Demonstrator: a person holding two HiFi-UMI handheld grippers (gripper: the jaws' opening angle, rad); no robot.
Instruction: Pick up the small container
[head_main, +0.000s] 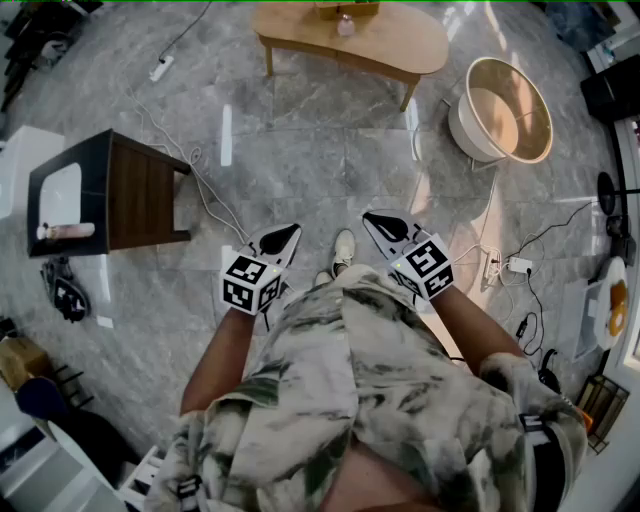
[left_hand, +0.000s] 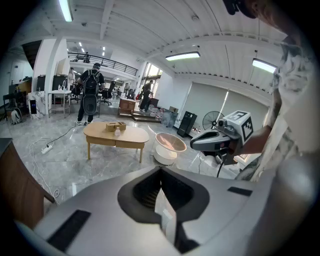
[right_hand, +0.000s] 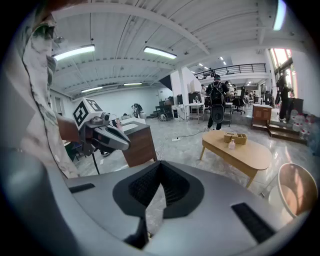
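A small pale bottle (head_main: 346, 25) stands next to a wooden box (head_main: 348, 8) on the light wooden coffee table (head_main: 400, 45), far ahead across the floor. The bottle (left_hand: 117, 131) also shows in the left gripper view and, as the bottle (right_hand: 231, 144), in the right gripper view. My left gripper (head_main: 283, 237) and right gripper (head_main: 380, 222) are held side by side at waist height, pointing forward and down, far from the table. Both are shut with nothing between the jaws. A pinkish tube (head_main: 68, 231) lies on a white tray on the dark side table (head_main: 130, 185) at the left.
A round white tub (head_main: 500, 110) with a wooden rim sits right of the coffee table. Cables and power strips (head_main: 160, 68) trail over the grey marble floor. Clutter lines the right edge (head_main: 610, 310). People stand at desks far back (left_hand: 91, 95).
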